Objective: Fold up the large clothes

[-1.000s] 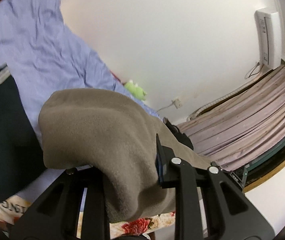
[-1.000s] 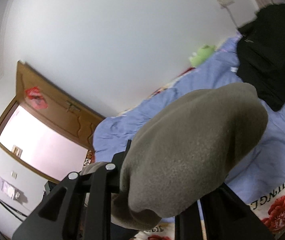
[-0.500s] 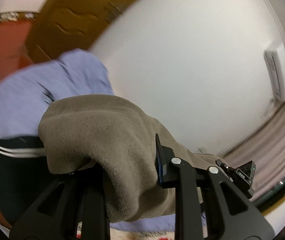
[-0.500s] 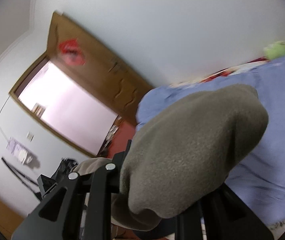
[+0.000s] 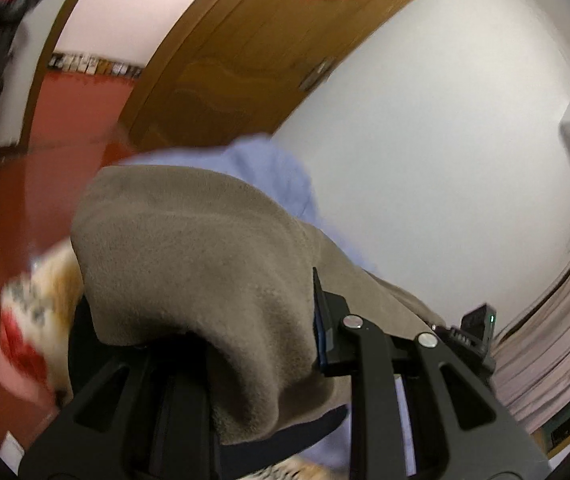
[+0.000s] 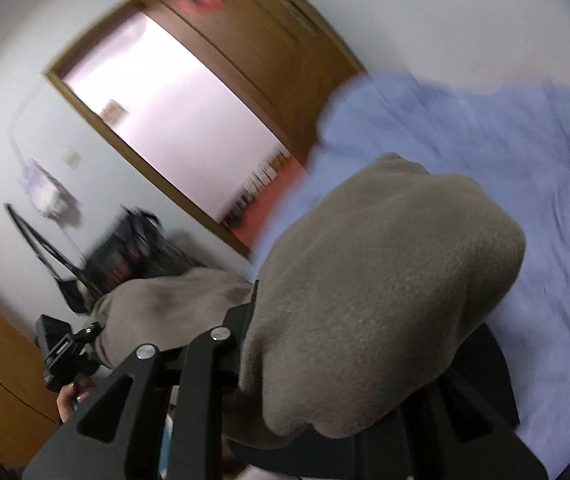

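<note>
Fleece [image 5: 205, 264]: bunched over both tools, stretched between them above the bed [image 6: 525, 184].
Left gripper [image 5: 261, 344]: clamped on one corner.
Right gripper [image 6: 325, 364]: clamped on the other, likely for spreading flat.

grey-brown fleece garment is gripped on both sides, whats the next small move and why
Probably lower the grey-brown fleece garment onto the light blue bedsheet and pull it flat. The left gripper and right gripper each pinch a bunched fold, and the cloth hangs unspread above the bed.
</note>
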The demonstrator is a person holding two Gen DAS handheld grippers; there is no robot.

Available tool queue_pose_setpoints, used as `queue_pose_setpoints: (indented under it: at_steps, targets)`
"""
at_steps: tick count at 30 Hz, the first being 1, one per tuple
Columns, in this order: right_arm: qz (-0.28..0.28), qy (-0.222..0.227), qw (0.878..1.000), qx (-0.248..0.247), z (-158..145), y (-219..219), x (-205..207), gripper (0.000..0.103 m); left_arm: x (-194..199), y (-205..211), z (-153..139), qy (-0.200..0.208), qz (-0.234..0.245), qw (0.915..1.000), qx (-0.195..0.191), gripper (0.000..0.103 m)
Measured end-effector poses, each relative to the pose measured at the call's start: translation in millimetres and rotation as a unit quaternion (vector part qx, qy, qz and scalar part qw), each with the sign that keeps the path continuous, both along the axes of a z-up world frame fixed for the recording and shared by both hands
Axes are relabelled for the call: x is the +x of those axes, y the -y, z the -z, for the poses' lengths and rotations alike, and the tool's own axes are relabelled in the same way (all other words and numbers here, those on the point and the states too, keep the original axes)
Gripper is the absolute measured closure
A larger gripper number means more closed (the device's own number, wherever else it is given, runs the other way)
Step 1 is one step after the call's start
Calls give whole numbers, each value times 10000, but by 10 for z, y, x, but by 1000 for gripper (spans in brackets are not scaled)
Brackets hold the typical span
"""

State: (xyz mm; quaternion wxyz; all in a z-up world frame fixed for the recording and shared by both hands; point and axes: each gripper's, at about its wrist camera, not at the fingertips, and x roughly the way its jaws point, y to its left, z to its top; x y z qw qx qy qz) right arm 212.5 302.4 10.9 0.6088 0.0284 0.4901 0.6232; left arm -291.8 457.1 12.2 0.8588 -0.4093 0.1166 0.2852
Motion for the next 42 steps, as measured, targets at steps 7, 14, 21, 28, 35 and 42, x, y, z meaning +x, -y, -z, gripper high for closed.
queue_pose_setpoints:
  at_steps: [7,14,21,28,35,42]
  targets:
    - [477,-748,9923,-862,1529,853,269,82,6,729,1841,-404,155,9877,-1502,80]
    - [610,-1027,9880,-978,1674,1033,278,41,-189,885,2428,-395,40,9787,-2014,61]
    - [108,100,9889,-1480,1030,1484,141,27,-346,1071,1770,-1667,667,9758,-1247,28]
    - [152,1133,9895,-885,563,1492,-275,39,-229,1156,1499,-1815,451,9797,-720,23]
    - [198,1481,9755,-1615,1075,564,-398,77,442,910,1687,-2331,464,9711,-214,33]
    - [319,1247,9667,-2211,1640,43,-192,82,712,498,2022,-2520,598,9641,-580,35]
